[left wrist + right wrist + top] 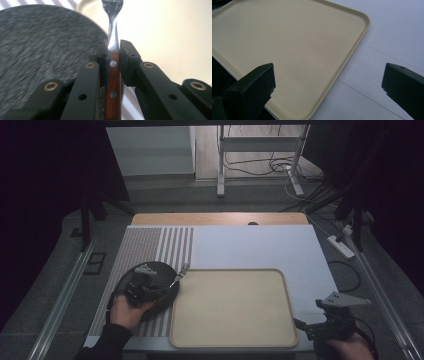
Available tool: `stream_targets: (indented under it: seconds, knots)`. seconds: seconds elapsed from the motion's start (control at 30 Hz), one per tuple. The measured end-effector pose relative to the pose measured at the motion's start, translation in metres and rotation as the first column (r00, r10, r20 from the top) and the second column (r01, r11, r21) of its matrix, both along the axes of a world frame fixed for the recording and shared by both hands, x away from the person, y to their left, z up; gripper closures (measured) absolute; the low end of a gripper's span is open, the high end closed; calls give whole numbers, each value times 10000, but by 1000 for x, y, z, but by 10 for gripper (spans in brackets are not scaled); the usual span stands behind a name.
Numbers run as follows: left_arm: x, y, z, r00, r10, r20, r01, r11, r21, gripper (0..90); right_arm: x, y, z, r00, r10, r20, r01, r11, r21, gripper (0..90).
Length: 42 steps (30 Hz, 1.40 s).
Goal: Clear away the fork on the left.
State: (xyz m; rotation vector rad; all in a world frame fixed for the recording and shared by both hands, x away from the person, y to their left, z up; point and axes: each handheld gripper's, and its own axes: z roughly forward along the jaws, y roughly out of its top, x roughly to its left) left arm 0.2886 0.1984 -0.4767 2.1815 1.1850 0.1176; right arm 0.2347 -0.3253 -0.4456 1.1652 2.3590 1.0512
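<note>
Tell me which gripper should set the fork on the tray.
Left. The left gripper is shut on the fork, whose tines already reach the tray. The right gripper is open, by the tray's near right corner.

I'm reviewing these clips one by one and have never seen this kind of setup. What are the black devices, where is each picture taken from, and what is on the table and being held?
There is no robot here: a person holds a two-jaw tool in each hand. The high view looks down on the table from the person's side. The other two pictures come from cameras riding on each tool, looking along its black jaws.

The left hand-held gripper is shut on a fork with a reddish wooden handle; its tines point toward the beige tray. Below it is a dark round plate, which rests on a striped mat. The right hand-held gripper is open and holds nothing; it sits near the tray's right corner, over the white table cover.
</note>
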Motion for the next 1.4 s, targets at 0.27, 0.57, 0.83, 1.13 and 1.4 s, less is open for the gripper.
stream_targets:
  seconds: [0.27, 0.57, 0.83, 1.13, 1.4]
  knots:
    - [7, -33, -3, 9982, -593, -83, 593, 9982, -36, 787, 0, 0, 0, 10000, 14, -17, -14, 10000, -8, 0]
    - [12, -60, -9, 9944, -1035, -193, 1040, 9943, 237, 787, 0, 0, 0, 10000, 15, -25, -15, 10000, -41, 0]
    - [16, -83, -15, 9908, -1332, -240, 1340, 9904, 338, 786, 0, 0, 0, 10000, 30, -34, -30, 10000, -14, 0]
    - [16, -104, -33, 9870, -1551, -414, 1586, 9821, 1019, 786, 0, 0, 0, 10000, 61, -15, -61, 10000, 0, 0]
    - [15, -103, -41, 9870, -1505, -565, 1555, 9830, 975, 769, 0, 0, 0, 9999, 119, -10, -119, 9999, -46, 0]
